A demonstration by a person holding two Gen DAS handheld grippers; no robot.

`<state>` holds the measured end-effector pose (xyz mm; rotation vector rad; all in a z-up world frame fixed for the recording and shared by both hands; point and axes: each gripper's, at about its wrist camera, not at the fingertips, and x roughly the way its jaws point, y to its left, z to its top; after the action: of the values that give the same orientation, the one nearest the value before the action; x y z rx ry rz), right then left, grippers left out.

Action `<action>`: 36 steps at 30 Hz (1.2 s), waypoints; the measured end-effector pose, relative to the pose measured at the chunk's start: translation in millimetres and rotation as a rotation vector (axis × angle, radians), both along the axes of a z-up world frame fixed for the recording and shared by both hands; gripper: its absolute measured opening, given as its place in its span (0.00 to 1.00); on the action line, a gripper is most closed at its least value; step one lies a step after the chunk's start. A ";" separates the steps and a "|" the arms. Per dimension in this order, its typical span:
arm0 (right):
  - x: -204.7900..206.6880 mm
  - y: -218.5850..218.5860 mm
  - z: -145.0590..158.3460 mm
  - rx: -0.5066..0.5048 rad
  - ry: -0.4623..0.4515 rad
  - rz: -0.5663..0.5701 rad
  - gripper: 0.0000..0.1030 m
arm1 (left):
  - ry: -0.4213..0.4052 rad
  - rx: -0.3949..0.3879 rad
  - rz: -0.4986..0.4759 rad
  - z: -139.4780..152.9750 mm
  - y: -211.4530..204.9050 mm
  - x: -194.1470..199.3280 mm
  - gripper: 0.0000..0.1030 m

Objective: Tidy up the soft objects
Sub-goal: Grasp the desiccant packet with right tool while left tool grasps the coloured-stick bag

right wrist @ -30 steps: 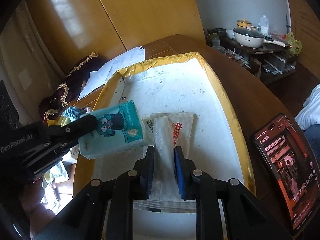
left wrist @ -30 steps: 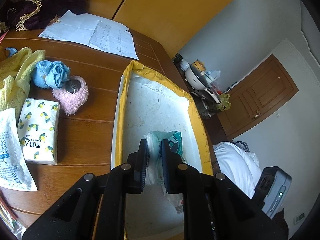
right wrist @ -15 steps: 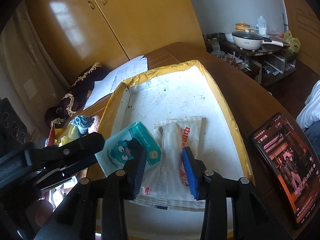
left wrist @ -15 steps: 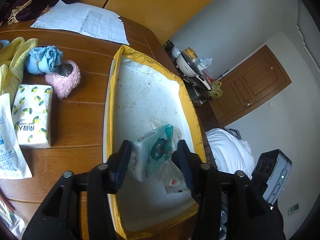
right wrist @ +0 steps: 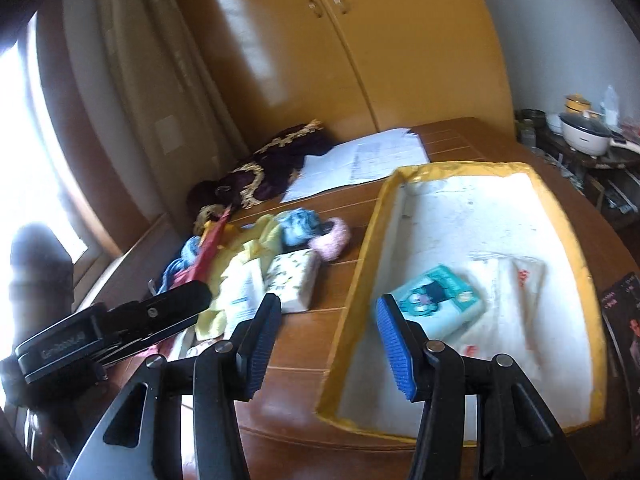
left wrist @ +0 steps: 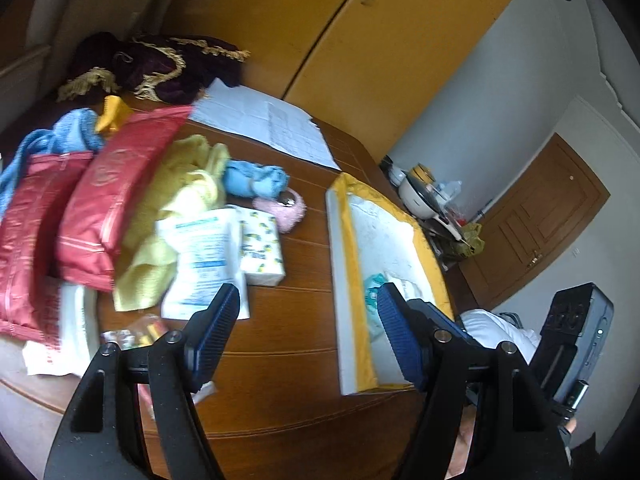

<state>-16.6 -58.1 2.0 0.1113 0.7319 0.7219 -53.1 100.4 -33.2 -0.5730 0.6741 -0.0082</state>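
Note:
A white foam box with a yellow-taped rim [right wrist: 558, 216] [left wrist: 348, 208] sits on the wooden table. Inside lie a teal cartoon tissue pack [right wrist: 438, 300] [left wrist: 374, 282] and a white packet with red print [right wrist: 516, 292]. My right gripper [right wrist: 326, 340] hangs open and empty over the box's left wall. My left gripper [left wrist: 308, 334] is open and empty above the bare table, left of the box. A lemon-print tissue pack [left wrist: 260, 250] [right wrist: 294, 280], a white-and-blue packet [left wrist: 202, 256], a pink fluffy item [left wrist: 286, 210], a blue cloth [left wrist: 256, 180] and a yellow towel [left wrist: 176, 208] lie in a pile left of the box.
Red packages [left wrist: 108, 200] and a blue cloth lie at the far left. Papers [left wrist: 264, 120] and a dark purple fringed cloth [left wrist: 160, 64] sit at the back. A phone [right wrist: 624, 344] rests right of the box. Yellow cupboards stand behind.
Both grippers opened, let go of the teal pack and the white packet into the box, then pulled back and swung left toward the pile.

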 end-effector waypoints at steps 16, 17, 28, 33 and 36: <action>-16.7 55.9 -28.1 -0.012 0.142 0.223 0.51 | 0.082 0.124 0.129 -29.0 37.5 -56.8 0.69; -17.5 57.4 -28.6 -0.016 0.143 0.228 0.51 | 0.088 0.126 0.127 -30.6 37.2 -56.6 0.69; -6.8 69.1 -20.9 -0.064 0.125 0.203 0.51 | 0.120 0.065 0.131 -38.6 46.3 -53.3 0.69; 26.3 92.6 -9.5 -0.095 0.159 0.229 0.50 | 0.119 0.112 0.071 -40.7 30.4 -50.9 0.68; 42.8 115.9 -19.8 -0.148 0.221 0.233 0.50 | 0.113 0.122 0.059 -41.5 25.4 -50.6 0.68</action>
<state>26.2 57.8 -17.8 -0.0306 1.0187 0.8834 -103.7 125.8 -74.7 -0.4785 0.7616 0.1203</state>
